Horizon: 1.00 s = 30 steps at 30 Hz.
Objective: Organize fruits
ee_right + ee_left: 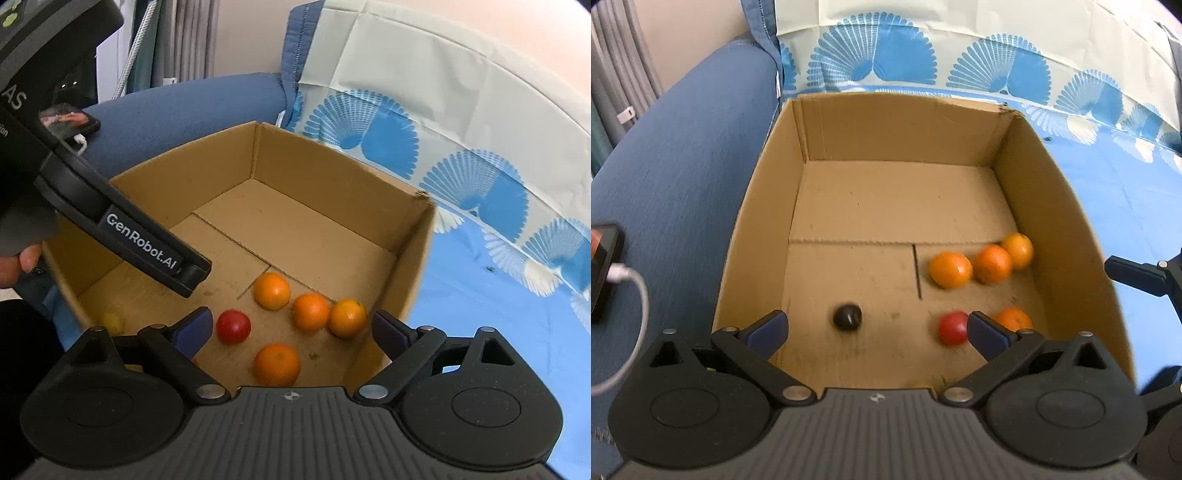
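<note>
An open cardboard box [1052, 206] [417, 258] sits on a blue patterned cloth. On its floor lie several oranges [951, 269] [272, 291], a red fruit [953, 328] [233, 326] and a dark round fruit [847, 316], which looks blurred. A yellow fruit [112, 322] lies by the near left wall in the right wrist view. My left gripper [877, 330] is open and empty above the box's near side. My right gripper [291, 328] is open and empty over the oranges. The left gripper's body [147, 243] reaches over the box in the right wrist view.
A blue sofa arm [672, 177] runs along the box's left side. A phone [602, 266] [70, 120] with a white cable lies on it. The blue fan-patterned cloth [1115, 192] [480, 302] spreads to the right and up the backrest.
</note>
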Each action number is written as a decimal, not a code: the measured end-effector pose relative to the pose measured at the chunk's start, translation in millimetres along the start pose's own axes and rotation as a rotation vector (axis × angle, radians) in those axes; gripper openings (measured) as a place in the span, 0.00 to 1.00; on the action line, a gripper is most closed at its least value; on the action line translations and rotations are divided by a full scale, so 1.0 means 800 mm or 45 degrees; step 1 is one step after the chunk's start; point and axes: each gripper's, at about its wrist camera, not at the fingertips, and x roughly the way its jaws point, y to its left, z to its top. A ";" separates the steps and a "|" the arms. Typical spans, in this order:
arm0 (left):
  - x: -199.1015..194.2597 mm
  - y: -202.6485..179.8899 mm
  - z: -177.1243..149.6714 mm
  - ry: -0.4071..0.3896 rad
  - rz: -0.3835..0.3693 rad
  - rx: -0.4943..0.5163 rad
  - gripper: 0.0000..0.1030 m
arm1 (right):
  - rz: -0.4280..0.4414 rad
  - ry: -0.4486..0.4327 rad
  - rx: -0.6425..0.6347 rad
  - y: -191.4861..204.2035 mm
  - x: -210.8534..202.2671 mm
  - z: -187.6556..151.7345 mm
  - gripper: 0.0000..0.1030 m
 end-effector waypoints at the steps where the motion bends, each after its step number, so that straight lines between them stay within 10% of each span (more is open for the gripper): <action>1: -0.010 -0.002 -0.005 -0.002 -0.004 0.000 1.00 | -0.001 -0.003 0.020 0.001 -0.010 -0.001 0.92; 30: -0.195 -0.028 -0.144 -0.158 0.156 -0.069 1.00 | -0.155 -0.100 0.235 0.056 -0.200 -0.066 0.99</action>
